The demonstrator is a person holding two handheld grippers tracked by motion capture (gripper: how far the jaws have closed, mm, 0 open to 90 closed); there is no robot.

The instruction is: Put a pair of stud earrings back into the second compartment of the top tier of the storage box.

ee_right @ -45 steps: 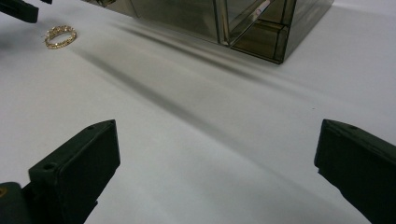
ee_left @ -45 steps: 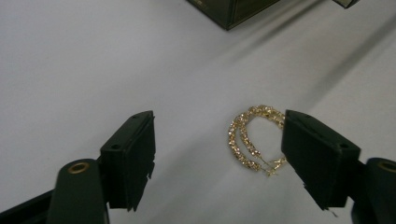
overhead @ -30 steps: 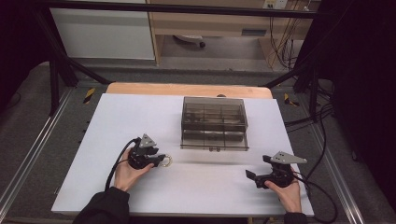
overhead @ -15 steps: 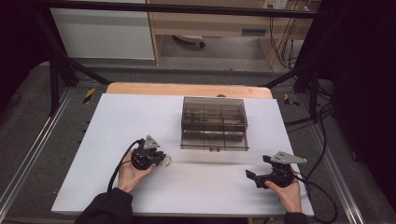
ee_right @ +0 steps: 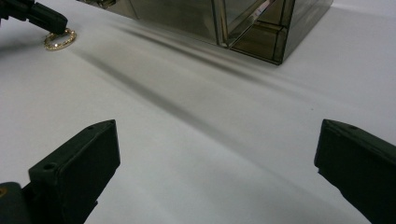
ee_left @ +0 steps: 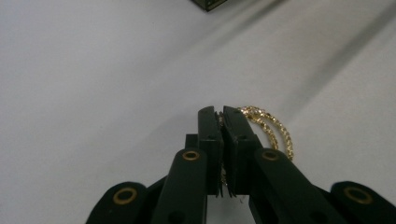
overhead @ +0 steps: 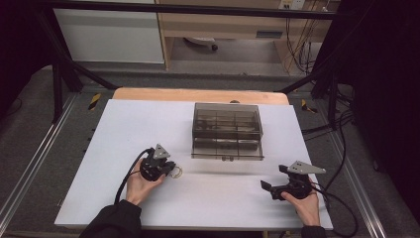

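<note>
High view: you hold two grippers over one white desk. One smoke-tinted compartment box stands at upper centre of the frame, and one set of gold rings lies at centre-left, well apart from the box.

Your left gripper has just been closing; in the left gripper view its jaws are pinched together on the rings' near edge, with two beaded gold hoops arcing out to the right of the jaws. The rings lie flat on the desk, so no long axis can be told.

Your right gripper, lower right, stands wide apart with nothing between its jaws, aimed toward the left of the frame.

A wooden edge borders the desk's far side; grey floor and black frame struts surround it.
</note>
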